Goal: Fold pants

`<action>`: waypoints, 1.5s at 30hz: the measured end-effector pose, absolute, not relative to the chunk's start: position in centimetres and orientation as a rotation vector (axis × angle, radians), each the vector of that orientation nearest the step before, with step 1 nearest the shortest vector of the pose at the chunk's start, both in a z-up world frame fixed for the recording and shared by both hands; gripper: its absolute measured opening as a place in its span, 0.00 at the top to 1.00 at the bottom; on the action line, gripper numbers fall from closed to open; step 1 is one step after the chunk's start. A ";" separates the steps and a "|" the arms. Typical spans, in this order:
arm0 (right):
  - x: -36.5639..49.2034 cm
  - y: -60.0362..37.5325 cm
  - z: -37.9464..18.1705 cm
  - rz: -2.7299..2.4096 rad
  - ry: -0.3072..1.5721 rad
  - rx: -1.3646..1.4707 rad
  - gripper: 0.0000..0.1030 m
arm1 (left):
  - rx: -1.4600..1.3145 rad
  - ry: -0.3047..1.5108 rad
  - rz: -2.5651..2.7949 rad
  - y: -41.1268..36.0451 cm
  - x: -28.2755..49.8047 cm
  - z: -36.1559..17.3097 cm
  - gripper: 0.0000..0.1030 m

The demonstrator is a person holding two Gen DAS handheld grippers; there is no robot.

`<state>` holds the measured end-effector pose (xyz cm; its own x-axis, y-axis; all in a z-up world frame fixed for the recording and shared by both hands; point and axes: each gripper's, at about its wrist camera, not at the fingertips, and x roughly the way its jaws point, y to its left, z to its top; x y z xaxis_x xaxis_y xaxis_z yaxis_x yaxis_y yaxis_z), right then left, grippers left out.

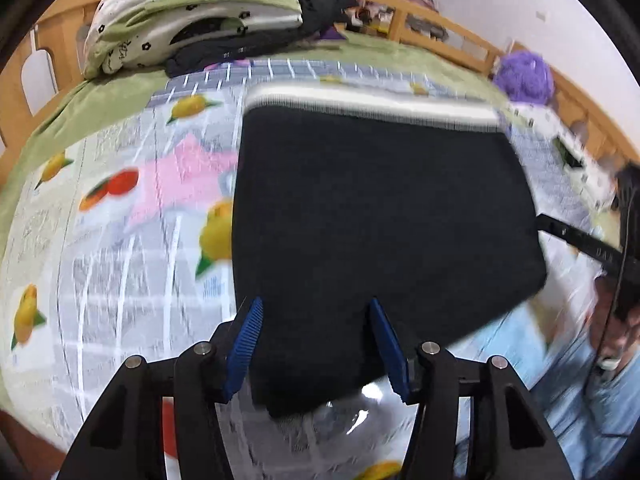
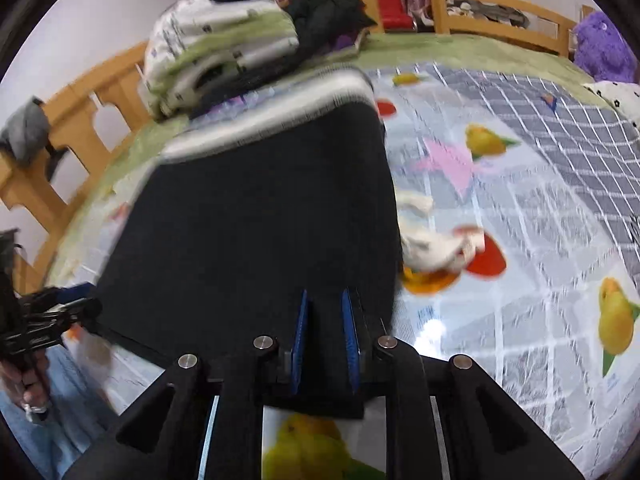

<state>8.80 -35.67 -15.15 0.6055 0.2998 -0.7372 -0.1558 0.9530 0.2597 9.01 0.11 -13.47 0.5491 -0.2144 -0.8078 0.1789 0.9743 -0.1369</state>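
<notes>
Black pants [image 1: 380, 216] lie folded into a compact block at frame centre on the bed [image 2: 520, 208]; left tool [image 1: 316, 344] spread wide, right tool [image 2: 326, 336] narrowed on the near hem, folding seemingly nearly done.

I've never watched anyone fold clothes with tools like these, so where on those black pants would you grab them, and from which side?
Grip the near edge of the black fabric pants, coming in low from the person's side of the fruit-print bed sheet. The pants lie flat with the white striped waistband at the far end, so the near edge is the closest free hem. It already sits between the left tongs and right tongs.
</notes>
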 end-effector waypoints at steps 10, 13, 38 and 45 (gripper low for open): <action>19.1 -35.5 -9.6 0.248 0.734 0.235 0.60 | -0.059 0.857 -0.209 -2.5 19.4 -9.1 0.46; 21.2 -34.2 -10.3 0.226 0.747 0.178 0.60 | -0.032 0.850 -0.180 -3.2 21.4 -9.5 0.45; 22.7 -36.5 -14.0 0.215 0.737 0.187 0.70 | -0.148 0.839 -0.211 -0.3 22.5 -13.6 0.39; 24.0 -35.2 -16.0 0.198 0.745 0.147 0.70 | -0.128 0.865 -0.206 -2.2 25.3 -15.0 0.39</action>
<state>23.96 -35.17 -16.04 0.7180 0.2300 -0.6570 -0.1258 0.9712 0.2025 25.28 -2.22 -15.05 0.6308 -0.2309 -0.7408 0.1278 0.9726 -0.1943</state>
